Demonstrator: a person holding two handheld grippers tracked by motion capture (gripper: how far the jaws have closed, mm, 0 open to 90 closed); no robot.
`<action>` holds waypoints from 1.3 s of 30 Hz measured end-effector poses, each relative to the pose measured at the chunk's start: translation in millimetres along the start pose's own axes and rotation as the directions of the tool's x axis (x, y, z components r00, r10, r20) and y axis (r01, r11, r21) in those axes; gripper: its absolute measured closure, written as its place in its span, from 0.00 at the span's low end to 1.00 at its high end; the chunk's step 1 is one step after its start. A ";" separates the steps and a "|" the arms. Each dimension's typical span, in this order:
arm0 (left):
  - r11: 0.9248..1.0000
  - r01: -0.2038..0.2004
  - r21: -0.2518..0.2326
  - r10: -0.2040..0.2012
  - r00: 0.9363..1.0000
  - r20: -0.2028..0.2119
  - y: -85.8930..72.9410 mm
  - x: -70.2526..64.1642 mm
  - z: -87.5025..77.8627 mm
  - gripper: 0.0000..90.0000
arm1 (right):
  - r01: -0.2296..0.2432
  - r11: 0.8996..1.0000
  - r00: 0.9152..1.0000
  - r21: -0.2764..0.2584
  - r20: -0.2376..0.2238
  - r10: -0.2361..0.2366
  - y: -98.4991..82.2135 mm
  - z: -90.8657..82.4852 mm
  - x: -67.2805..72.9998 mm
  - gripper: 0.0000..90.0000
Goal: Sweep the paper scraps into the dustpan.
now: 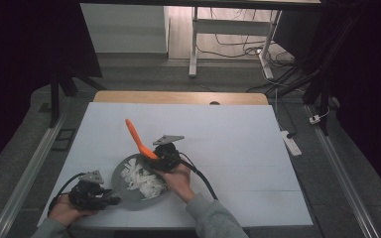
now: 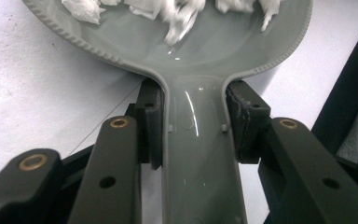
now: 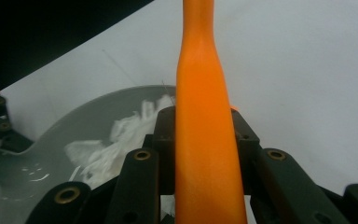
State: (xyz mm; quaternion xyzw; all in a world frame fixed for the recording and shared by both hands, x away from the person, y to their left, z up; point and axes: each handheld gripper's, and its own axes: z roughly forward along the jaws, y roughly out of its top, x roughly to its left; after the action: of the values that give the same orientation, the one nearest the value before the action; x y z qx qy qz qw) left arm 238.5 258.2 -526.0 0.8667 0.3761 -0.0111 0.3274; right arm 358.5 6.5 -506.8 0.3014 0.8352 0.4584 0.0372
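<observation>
High view: we have the left gripper low at the grey pan, right gripper over its far rim, orange handle sticking up. Left gripper view: jaws clamped on the pan handle, white scraps inside. Right gripper view: jaws pinch the orange handle

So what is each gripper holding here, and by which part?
Left gripper clamps the grey pan by its handle. Right gripper clamps the orange utensil by its handle.
</observation>
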 end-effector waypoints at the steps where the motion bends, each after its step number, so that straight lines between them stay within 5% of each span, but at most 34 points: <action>1: 1.000 0.000 0.000 0.000 1.000 0.000 0.1 -0.1 0.1 0.69 | 0.008 1.000 1.000 0.001 -0.009 -0.008 0.1 0.3 3.5 0.79; 6: 1.000 0.001 -0.001 -0.001 1.000 0.001 0.0 -0.3 0.3 0.69 | 0.049 0.998 0.998 -0.028 -0.041 -0.050 3.6 -5.4 13.6 0.79; 17: 1.000 0.004 -0.003 -0.004 1.000 0.001 -0.4 -0.2 0.6 0.68 | 0.032 0.992 0.998 -0.124 0.055 -0.025 13.6 -40.8 -13.2 0.79; 23: 1.000 0.005 -0.004 -0.005 1.000 0.001 -0.4 -0.4 0.7 0.68 | 0.041 0.995 0.988 -0.087 0.153 -0.028 3.1 -49.7 -32.9 0.79; 29: 1.000 0.005 -0.005 -0.005 1.000 0.000 0.2 -1.0 1.4 0.69 | -0.009 1.000 0.980 -0.014 0.200 0.011 -12.8 -44.1 -51.9 0.79; 33: 1.000 0.005 -0.004 -0.005 1.000 0.000 0.2 -0.9 1.4 0.69 | -0.043 0.999 0.987 0.001 0.158 0.043 -16.7 -37.1 -49.3 0.79; 39: 1.000 0.005 -0.004 -0.005 1.000 -0.003 0.3 -1.2 1.3 0.68 | -0.042 0.999 0.997 0.026 0.060 0.041 -16.1 -23.7 -27.7 0.79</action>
State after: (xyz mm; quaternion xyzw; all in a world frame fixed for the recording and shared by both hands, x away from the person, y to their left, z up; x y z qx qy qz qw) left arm 238.1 256.5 -526.6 0.8652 0.3785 -0.0099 0.3288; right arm 365.5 -32.4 -511.8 0.3326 0.8335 0.4386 0.0484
